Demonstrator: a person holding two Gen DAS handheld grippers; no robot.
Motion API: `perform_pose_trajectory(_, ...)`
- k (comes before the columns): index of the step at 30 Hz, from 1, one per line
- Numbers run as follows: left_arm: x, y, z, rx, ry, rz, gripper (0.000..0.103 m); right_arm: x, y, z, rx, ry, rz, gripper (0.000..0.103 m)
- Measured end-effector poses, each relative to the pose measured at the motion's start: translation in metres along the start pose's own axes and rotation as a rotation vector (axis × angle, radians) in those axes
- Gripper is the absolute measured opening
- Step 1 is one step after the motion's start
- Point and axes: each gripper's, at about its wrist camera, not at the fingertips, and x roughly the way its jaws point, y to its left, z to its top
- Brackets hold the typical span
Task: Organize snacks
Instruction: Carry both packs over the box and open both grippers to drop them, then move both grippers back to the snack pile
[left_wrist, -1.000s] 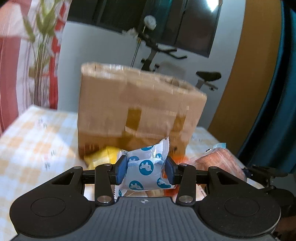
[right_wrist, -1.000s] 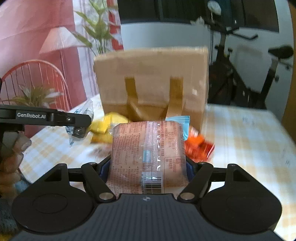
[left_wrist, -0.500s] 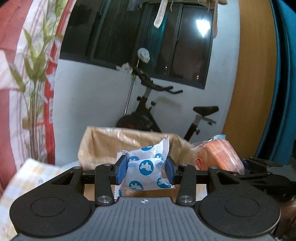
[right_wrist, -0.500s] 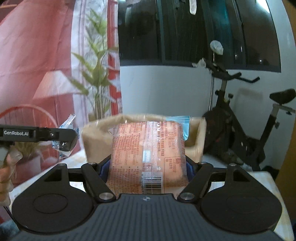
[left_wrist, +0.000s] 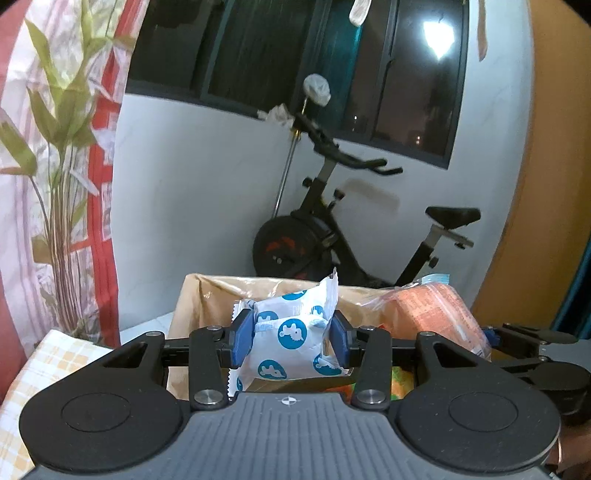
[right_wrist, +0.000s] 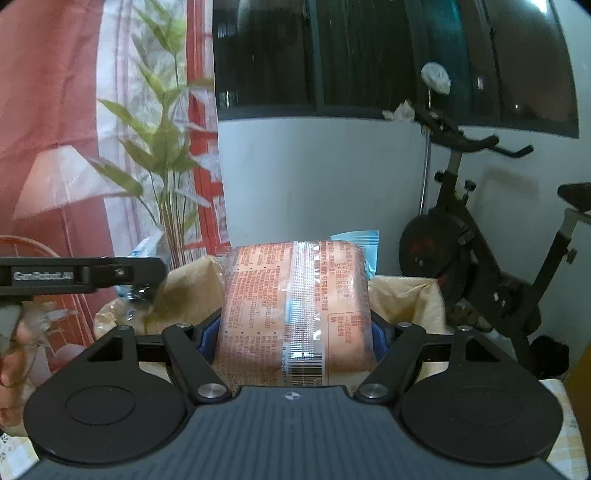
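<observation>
Two grips — left gripper (left_wrist: 291, 341) clamps white packet (left_wrist: 293, 334), right gripper (right_wrist: 295, 332) orange pack (right_wrist: 295, 295) — barcode right-view only.

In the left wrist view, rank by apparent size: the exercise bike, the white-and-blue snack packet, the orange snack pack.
1. exercise bike
2. white-and-blue snack packet
3. orange snack pack

The two snacks look close, and nearness to the camera inflates both, so real sizes stay unsure.

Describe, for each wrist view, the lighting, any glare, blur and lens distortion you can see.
Left wrist view: dim indoor light, a bright glare spot on the dark window, fisheye bending of the wall, and the white and blue packet sharp. Right wrist view: the orange packet shows shiny glare along its seam, the plant is soft and blurred, and the frame corners darken.
</observation>
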Motion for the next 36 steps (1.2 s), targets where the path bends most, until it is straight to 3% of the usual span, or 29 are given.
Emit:
perform_pose_trajectory(6,-0.007,0.009,-0.006,-0.011,-0.015,0.009,0.07,0.021,-0.003,-0.005,0.061,0.065,0.021,0.077)
perform_pose_trajectory(11,-0.016,0.012,-0.005,-0.009,-0.018,0.036,0.071,0.01,-0.006,-0.003,0.087,0.039,0.027,0.082)
perform_pose_trajectory(20,-0.063,0.01,-0.013,-0.009,-0.022,0.075,0.076,-0.033,0.002,-0.009,0.081,-0.002,0.006,0.083)
perform_pose_trajectory(28,-0.101,0.011,-0.038,-0.012,-0.005,0.098,0.077,-0.078,0.002,-0.041,0.066,-0.02,-0.065,0.083)
perform_pose_trajectory(36,-0.11,0.015,-0.073,-0.035,0.046,0.111,0.079,-0.098,0.005,-0.085,0.031,0.006,-0.104,0.086)
